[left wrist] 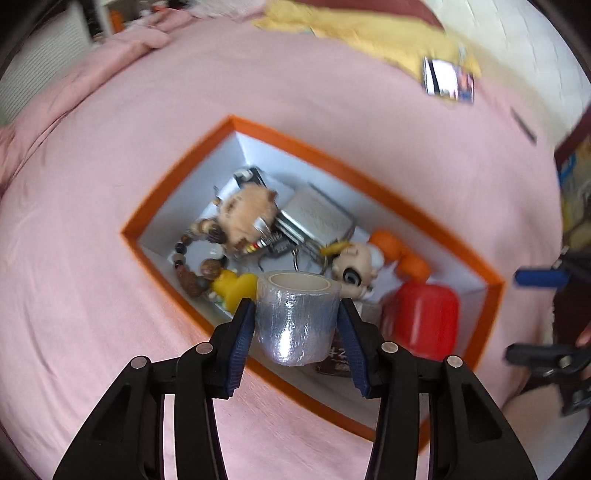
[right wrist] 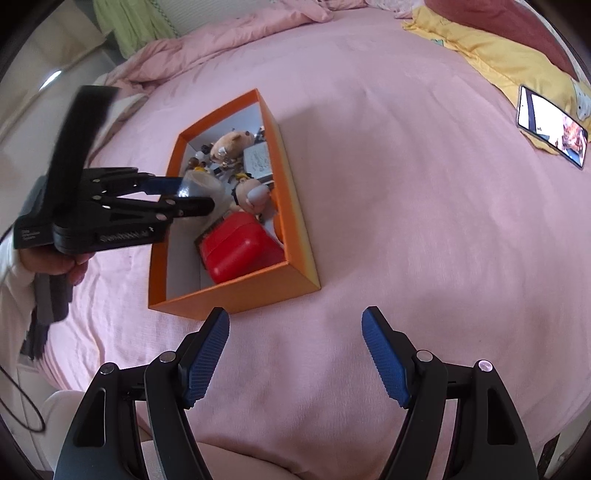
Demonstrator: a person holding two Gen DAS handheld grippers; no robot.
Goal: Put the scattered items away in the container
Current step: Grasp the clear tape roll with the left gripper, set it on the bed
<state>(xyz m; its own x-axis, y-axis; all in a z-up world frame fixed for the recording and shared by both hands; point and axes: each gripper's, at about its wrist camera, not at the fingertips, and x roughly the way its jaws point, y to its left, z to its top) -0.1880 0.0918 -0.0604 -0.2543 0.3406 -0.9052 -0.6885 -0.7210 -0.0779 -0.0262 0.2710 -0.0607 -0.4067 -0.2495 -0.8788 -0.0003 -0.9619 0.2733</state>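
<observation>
The left gripper [left wrist: 297, 321], apparently clamping the tape roll [left wrist: 297, 317] over the orange box [right wrist: 236, 295], should release low; the right gripper [right wrist: 295, 354] idles wide.

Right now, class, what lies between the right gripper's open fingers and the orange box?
Only bare pink bedsheet lies between the right gripper and the orange box, as the right wrist view shows.

Left wrist view: motion blur softens the orange box [left wrist: 207, 155], and the phone [left wrist: 448, 80] on the yellow cloth [left wrist: 373, 33] is smeared. The roll of tape [left wrist: 297, 317] hides part of the box floor and of a dark packet [left wrist: 334, 363]. Right wrist view: the beads [right wrist: 197, 159] are too small to tell apart; the sleeve [right wrist: 11, 280] is cut off at the left edge.
</observation>
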